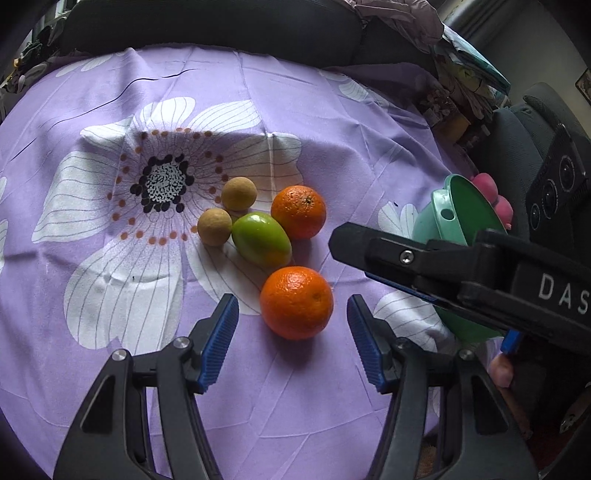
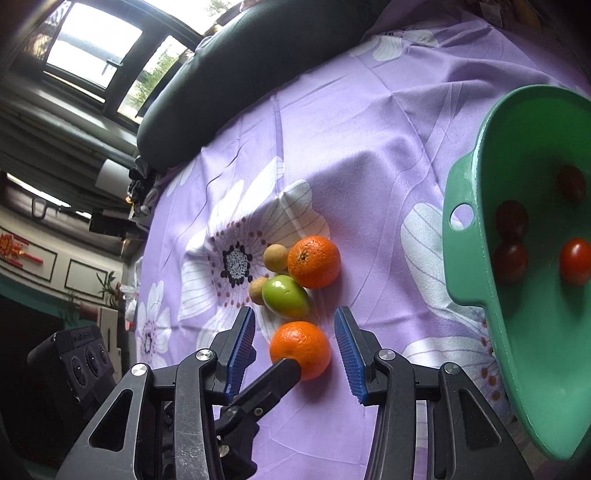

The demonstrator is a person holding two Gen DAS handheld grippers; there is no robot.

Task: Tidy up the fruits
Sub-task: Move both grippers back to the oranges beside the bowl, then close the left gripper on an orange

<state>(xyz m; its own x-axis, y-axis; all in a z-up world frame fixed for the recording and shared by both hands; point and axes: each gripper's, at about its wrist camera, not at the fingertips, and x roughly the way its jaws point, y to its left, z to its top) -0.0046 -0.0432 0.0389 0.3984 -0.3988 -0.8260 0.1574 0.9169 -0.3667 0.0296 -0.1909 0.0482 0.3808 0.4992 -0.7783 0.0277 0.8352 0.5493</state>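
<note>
Nearest the left wrist camera, the left claw (image 1: 292,299) was seen released, its blue ribbed pads (image 1: 221,332) standing apart. The near orange (image 1: 295,314) lay on the purple flowered cloth (image 1: 332,122) just ahead of and between the fingertips, with a gap left on either side, so that nothing was gripped. From the right wrist camera the right claw (image 2: 295,310) was likewise seen released, with nothing pressed between its pads. One black finger of the left claw was seen crossing in front of it, its tip lying over the near edge of that same orange; whether it touched could not be told.

Just beyond the near orange, a green oval fruit (image 1: 261,240) was found on the cloth-covered surface, close against a second orange (image 1: 298,212) on its right. Two small tan round fruits (image 1: 214,227) were set at its left and behind it, so that all five fruits were gathered in one tight cluster beside the centre of a large printed white flower.

Off to the right, a green bowl (image 2: 465,258) was seen steeply tilted, with small red tomatoes (image 2: 575,261) lying inside it. What supported the bowl could not be made out.

Farther back, a dark cushion (image 1: 207,26) was seen along the far edge of the cloth, and a window (image 2: 92,48) beyond it.
</note>
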